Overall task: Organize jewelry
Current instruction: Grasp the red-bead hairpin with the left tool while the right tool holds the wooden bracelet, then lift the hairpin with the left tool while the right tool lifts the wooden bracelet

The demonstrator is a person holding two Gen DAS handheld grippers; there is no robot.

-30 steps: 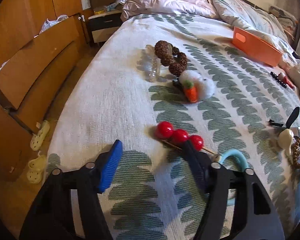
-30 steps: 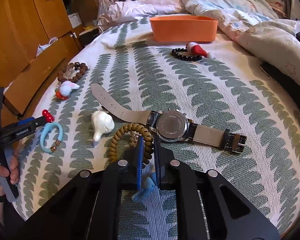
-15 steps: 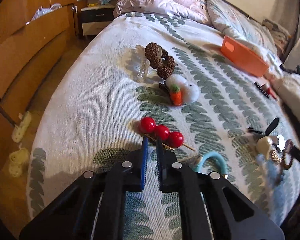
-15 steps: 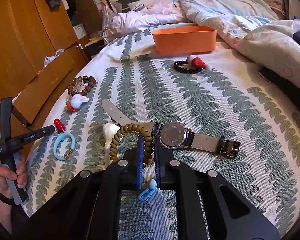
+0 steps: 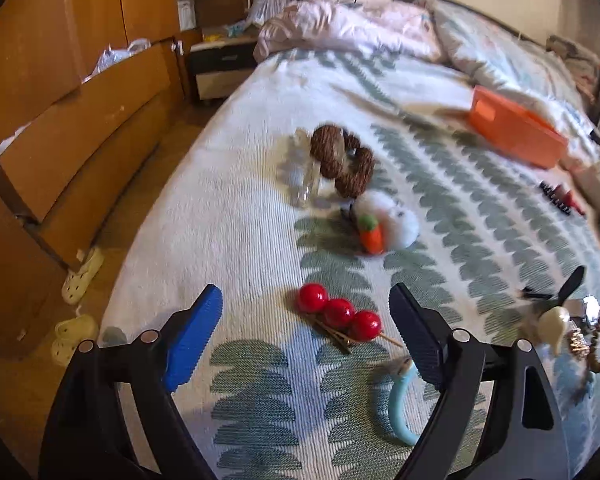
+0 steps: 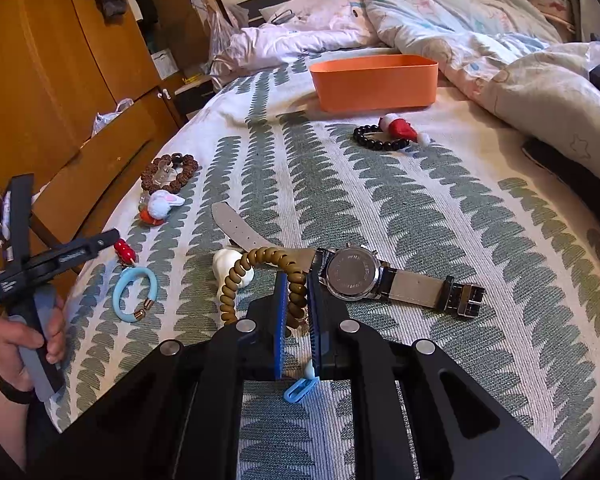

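Cherry pin dead ahead of our open left gripper

Our left jaws stand wide apart with the red cherry pin on the bed between and just beyond them, its long axis slanting toward the right finger; our right gripper is clamped on the coiled olive bracelet, well apart from the pin.

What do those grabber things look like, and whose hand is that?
Both are black plastic tongs with silver bolts. The left gripper has one bright blue ridged finger pad; its other pad looks dark. The right gripper has blue pads too. The person's bare hand wraps a grey handle and wears a dark wristband.
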